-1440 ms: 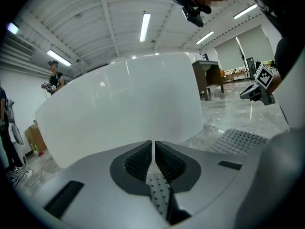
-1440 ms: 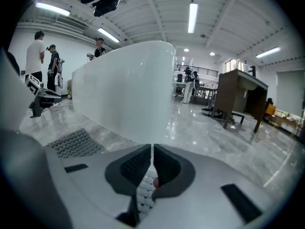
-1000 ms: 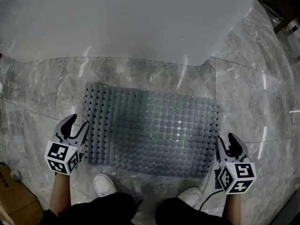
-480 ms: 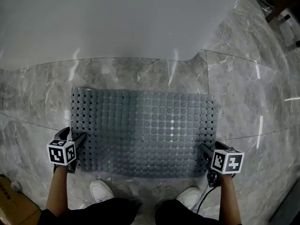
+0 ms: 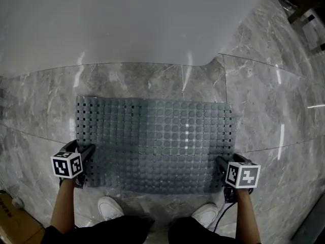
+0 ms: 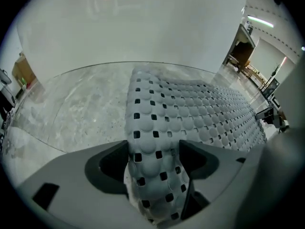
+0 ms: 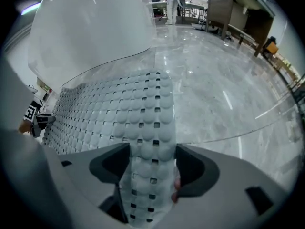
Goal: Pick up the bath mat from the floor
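A grey bath mat (image 5: pixel 155 141), rubbery, with round bumps and square holes, lies flat on the marble floor. My left gripper (image 5: pixel 82 150) points down at the mat's near left corner. My right gripper (image 5: pixel 223 163) does the same at the near right corner. Both pairs of jaws have just been opening and stand wide. In the left gripper view the mat's edge (image 6: pixel 157 128) runs up between the jaws of the left gripper (image 6: pixel 155 151). In the right gripper view a strip of mat (image 7: pixel 150 128) lies between the jaws of the right gripper (image 7: pixel 153 159). Neither gripper clamps it.
A large white tub wall (image 5: pixel 127 19) rises just beyond the mat's far edge. The person's white shoes (image 5: pixel 109 205) (image 5: pixel 203 215) stand at the near edge. A cardboard box (image 5: pixel 10 220) sits at the lower left and dark furniture (image 5: pixel 304 6) at the upper right.
Both grippers have come down from above the floor onto the mat's near corners and tipped to point downward. Their jaws stand wider than a second ago.
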A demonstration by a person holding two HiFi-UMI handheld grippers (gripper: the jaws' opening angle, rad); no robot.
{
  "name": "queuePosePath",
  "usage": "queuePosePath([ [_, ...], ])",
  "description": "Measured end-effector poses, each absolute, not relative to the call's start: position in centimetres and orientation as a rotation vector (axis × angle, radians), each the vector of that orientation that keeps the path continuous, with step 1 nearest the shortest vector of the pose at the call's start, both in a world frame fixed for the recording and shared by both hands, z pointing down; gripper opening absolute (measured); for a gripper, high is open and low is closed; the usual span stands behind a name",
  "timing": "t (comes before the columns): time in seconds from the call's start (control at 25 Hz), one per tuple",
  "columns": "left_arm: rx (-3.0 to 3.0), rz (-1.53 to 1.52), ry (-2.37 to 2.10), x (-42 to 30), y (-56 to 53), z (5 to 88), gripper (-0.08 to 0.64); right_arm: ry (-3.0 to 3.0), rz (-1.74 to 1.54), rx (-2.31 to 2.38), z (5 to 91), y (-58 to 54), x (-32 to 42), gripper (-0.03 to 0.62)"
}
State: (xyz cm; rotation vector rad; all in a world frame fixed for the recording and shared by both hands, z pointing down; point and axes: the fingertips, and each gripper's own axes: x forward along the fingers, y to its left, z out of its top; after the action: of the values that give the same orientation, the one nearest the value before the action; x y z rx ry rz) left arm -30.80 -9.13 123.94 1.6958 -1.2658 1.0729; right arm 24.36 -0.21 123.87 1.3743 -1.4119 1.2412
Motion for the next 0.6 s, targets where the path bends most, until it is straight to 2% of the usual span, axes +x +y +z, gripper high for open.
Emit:
queuePosePath([
  [0.12,1.704,1.072,-1.254,-30.5,-9.1,123.9,0.334,-1.408,1.228,1.375,123.8,-0.1,24.5,0.31],
  [0.24,1.719,1.073,-1.236,-29.9,-8.9,123.7,0.276,-1.421,1.211,1.373,123.6,-0.1,24.3,0.308],
  [0.4,1.755,1.079,-1.212,-29.2,-8.8,123.4,0.218,-1.47,1.165,1.348,123.3,-0.3,23.0,0.203],
  [0.6,1.83,1.074,-1.202,-28.2,-8.7,122.5,0.16,-1.529,1.06,1.296,122.9,-0.6,21.8,0.123],
])
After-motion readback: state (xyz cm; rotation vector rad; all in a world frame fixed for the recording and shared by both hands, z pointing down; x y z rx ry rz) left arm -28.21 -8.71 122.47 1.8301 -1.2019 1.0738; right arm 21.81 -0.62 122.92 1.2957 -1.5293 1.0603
